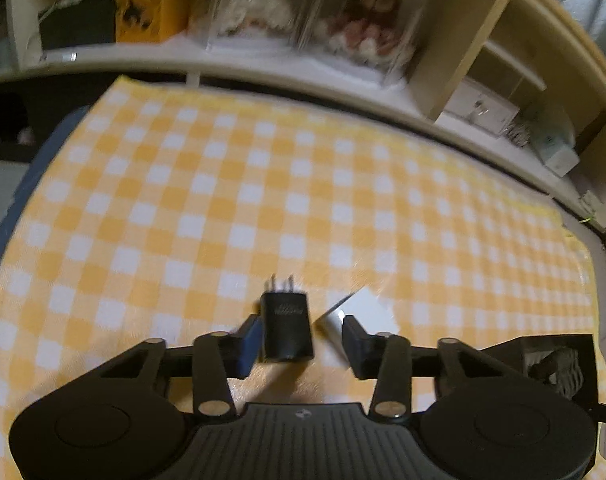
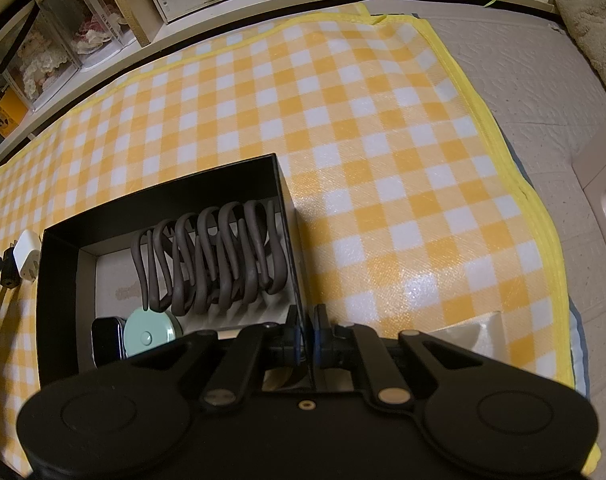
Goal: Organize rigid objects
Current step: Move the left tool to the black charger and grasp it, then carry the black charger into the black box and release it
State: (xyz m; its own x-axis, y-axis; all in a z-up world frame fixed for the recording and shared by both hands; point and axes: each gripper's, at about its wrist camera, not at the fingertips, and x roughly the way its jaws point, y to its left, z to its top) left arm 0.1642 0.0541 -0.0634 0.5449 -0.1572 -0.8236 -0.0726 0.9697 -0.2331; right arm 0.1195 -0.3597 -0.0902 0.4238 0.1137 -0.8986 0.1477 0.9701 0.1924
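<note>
Between my left gripper (image 1: 301,340) pads stands one black charger (image 1: 287,330), prongs pointing away; whether both pads press it I cannot tell. One white charger (image 1: 359,312) lies just beside it on the checked mat (image 1: 223,184). Clenched on the black box (image 2: 159,204) wall, my right gripper (image 2: 307,336) holds it; inside lie six brown hooks (image 2: 211,256), one mint disc (image 2: 149,330), one dark device (image 2: 107,340).

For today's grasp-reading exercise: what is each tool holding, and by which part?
Right tool pinches the black box by its right wall. Left tool holds nothing yet: the black charger sits between its fingers, unclamped.
</note>
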